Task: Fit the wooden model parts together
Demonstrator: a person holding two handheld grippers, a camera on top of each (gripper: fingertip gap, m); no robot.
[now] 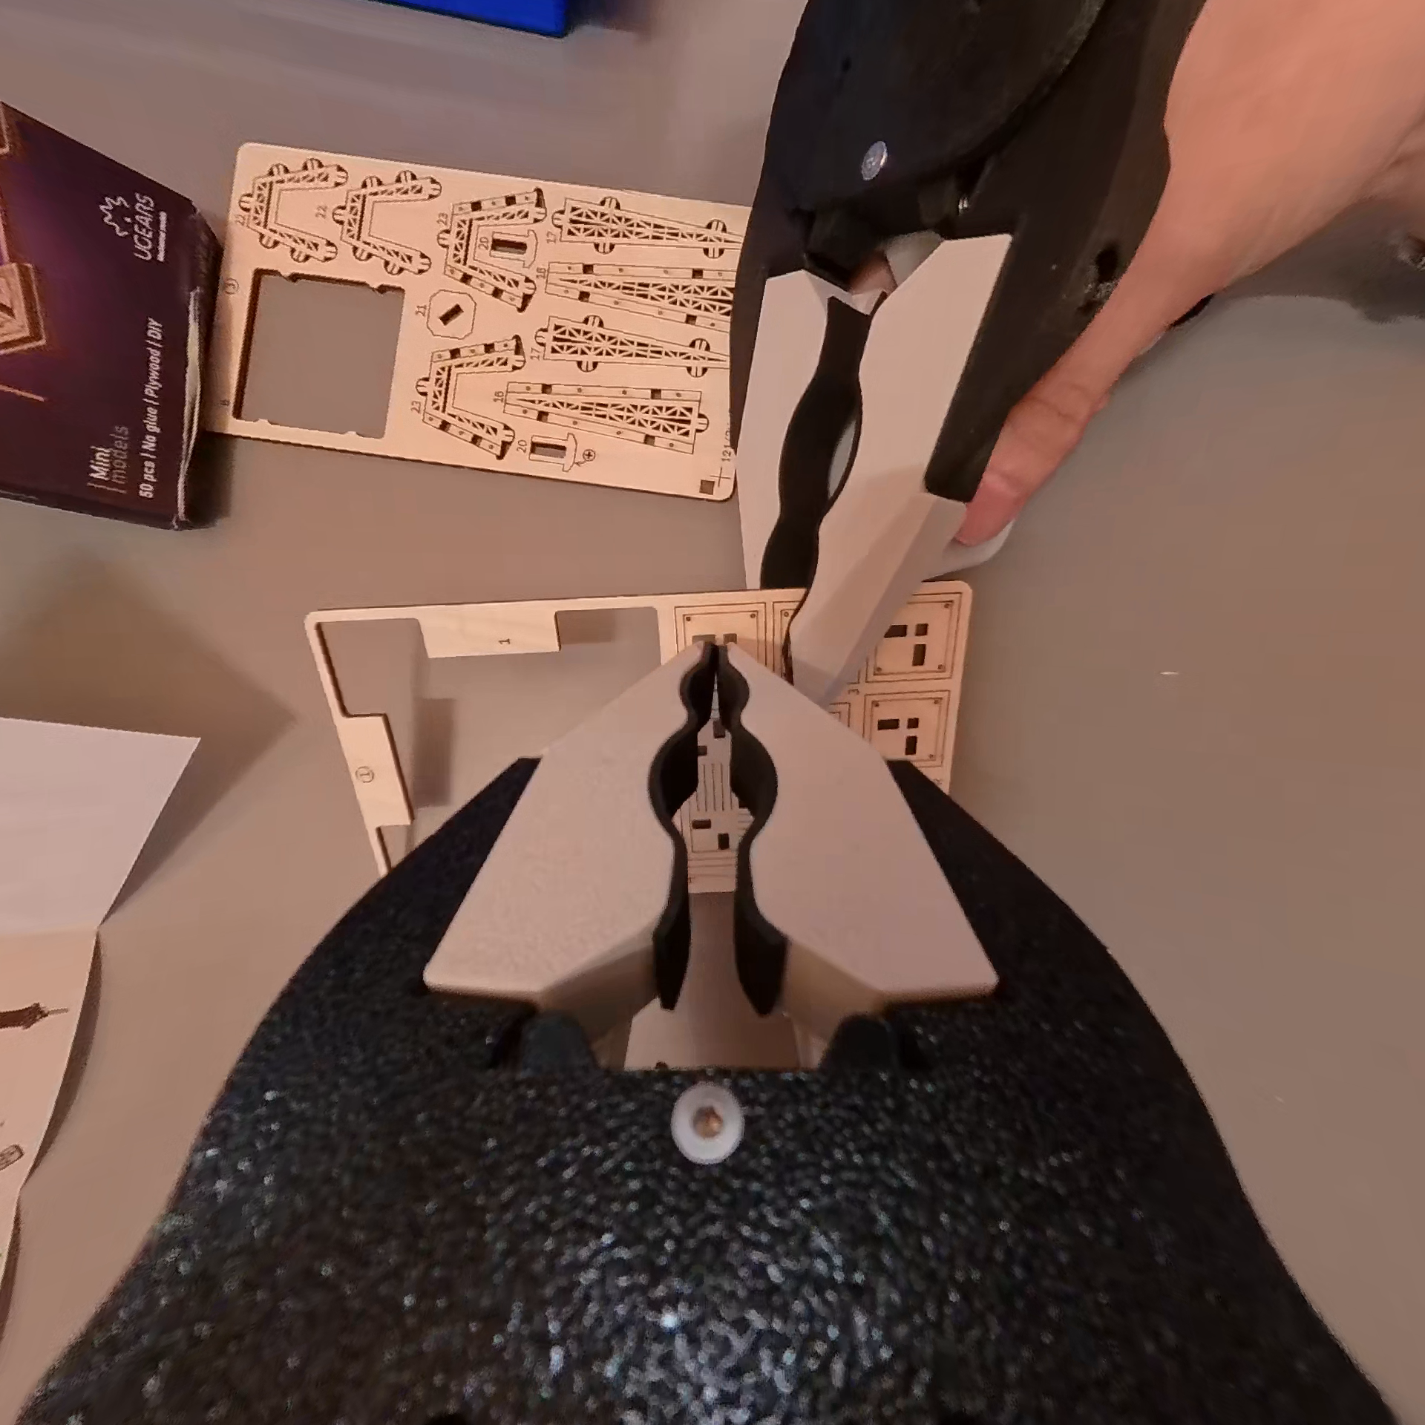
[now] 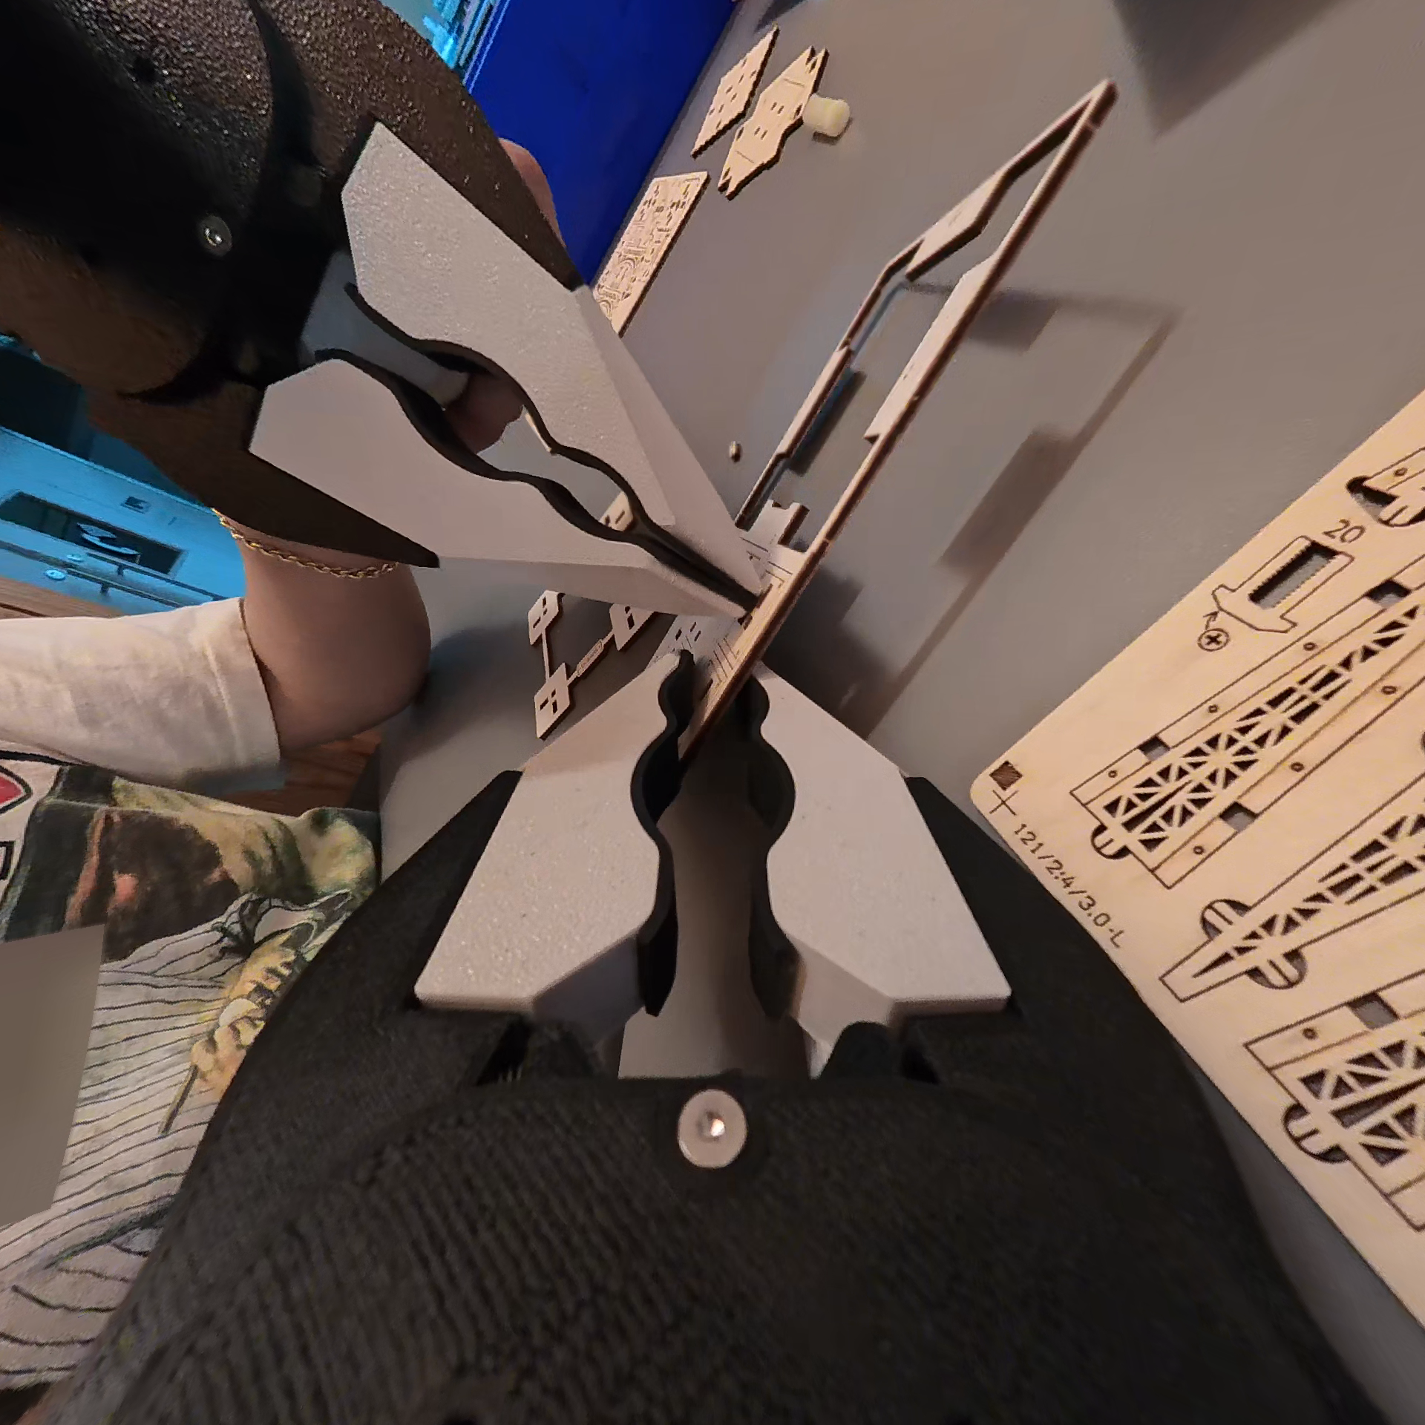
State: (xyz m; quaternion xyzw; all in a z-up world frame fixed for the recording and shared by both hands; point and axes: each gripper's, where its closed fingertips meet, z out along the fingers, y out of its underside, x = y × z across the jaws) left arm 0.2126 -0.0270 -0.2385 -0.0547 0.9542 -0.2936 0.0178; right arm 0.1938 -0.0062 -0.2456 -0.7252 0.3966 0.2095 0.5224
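Left tool (image 1: 715, 655): tips together, pinching the near plywood sheet (image 1: 385, 740). Right tool (image 2: 713, 678): clamped on that sheet's edge, lifting it tilted off the grey bench (image 1: 1157, 694). Second sheet of lattice parts (image 1: 493, 308) flat beyond; dark box (image 1: 100, 324) beside it.

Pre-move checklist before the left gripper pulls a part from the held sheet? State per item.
1. right gripper shut on the wooden sheet: ok.
2. Sheet lifted off the table, shadow beneath: ok.
3. left gripper tips closed at the sheet: ok.
4. Part actually caught between those tips: cannot tell.
5. loose parts lie on the table close to both grippers: not ok, they could get knocked.
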